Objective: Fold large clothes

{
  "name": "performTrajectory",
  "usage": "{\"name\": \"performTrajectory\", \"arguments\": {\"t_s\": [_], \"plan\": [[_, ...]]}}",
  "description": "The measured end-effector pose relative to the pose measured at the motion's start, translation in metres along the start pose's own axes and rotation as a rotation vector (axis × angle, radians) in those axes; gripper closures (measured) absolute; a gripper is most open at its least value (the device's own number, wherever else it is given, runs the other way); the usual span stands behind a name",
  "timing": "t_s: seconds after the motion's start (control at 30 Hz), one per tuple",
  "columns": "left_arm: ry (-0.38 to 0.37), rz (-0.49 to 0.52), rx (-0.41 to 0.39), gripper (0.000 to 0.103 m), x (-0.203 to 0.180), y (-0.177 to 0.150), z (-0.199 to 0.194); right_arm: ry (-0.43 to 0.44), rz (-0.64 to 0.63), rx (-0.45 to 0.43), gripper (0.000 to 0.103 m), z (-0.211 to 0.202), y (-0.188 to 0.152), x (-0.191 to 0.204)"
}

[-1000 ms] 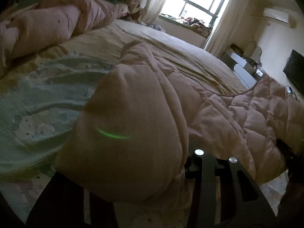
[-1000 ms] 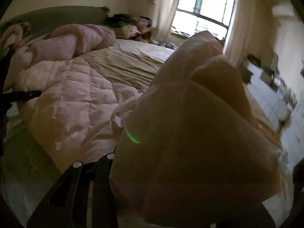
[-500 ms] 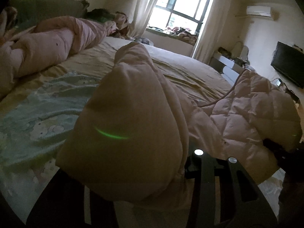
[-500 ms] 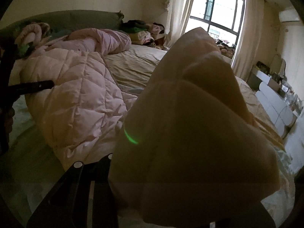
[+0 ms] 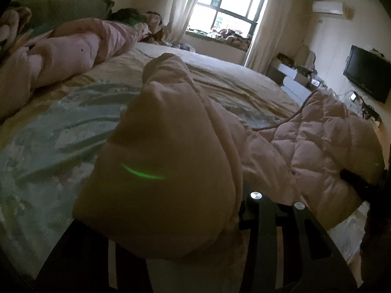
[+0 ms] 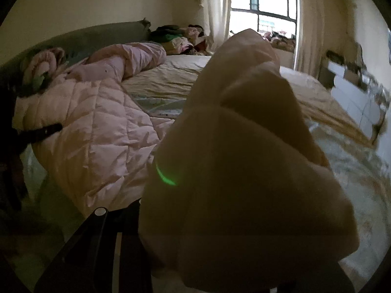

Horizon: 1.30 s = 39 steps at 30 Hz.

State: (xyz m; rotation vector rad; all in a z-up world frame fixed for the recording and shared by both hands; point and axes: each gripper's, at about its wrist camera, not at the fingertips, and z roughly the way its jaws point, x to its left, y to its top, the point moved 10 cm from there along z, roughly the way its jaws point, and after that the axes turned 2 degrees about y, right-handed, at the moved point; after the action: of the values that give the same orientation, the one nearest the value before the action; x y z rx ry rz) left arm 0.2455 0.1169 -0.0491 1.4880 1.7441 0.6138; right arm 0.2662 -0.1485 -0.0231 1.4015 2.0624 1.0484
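Note:
A large pink quilted coat [image 5: 317, 146] lies across the near part of the bed and also shows in the right wrist view [image 6: 97, 131]. My left gripper [image 5: 195, 239] is shut on a bunched fold of the coat [image 5: 166, 166] that fills the middle of its view and hides its fingertips. My right gripper [image 6: 220, 249] is shut on another bunched part of the coat [image 6: 244, 171], held up above the bed. The right gripper shows at the right edge of the left wrist view [image 5: 354, 180]; the left gripper shows at the left edge of the right wrist view [image 6: 39, 131].
The bed [image 5: 61, 131] has a pale blue patterned sheet. A rolled pink duvet [image 5: 73, 46] lies by the headboard [image 6: 97, 36]. A clothes pile [image 6: 180, 36] sits in the far corner. A window [image 5: 224, 12], a TV [image 5: 366, 78] and low white furniture [image 5: 293, 73] line the far side.
Both grippers have risen and tilted up with the coat held in them; more of the room shows. The quilted part of the coat has been lifted and drawn along the bed.

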Motion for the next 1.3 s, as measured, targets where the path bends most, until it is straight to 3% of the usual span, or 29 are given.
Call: {"name": "performTrajectory", "arguments": {"t_s": [0.4,0.83,1.3], "plan": [[0.026,-0.016,0.057,0.067,0.020,-0.032,0.001,0.011,0.273,0.072,0.071,0.004,-0.043,-0.036],[0.034,-0.043,0.104,0.063,0.046,-0.050,0.021,-0.060,0.379,0.158,0.066,0.032,-0.063,-0.044],[0.021,-0.073,0.123,0.056,0.051,-0.064,0.023,-0.084,0.529,0.233,0.048,0.041,-0.095,-0.059]]}}
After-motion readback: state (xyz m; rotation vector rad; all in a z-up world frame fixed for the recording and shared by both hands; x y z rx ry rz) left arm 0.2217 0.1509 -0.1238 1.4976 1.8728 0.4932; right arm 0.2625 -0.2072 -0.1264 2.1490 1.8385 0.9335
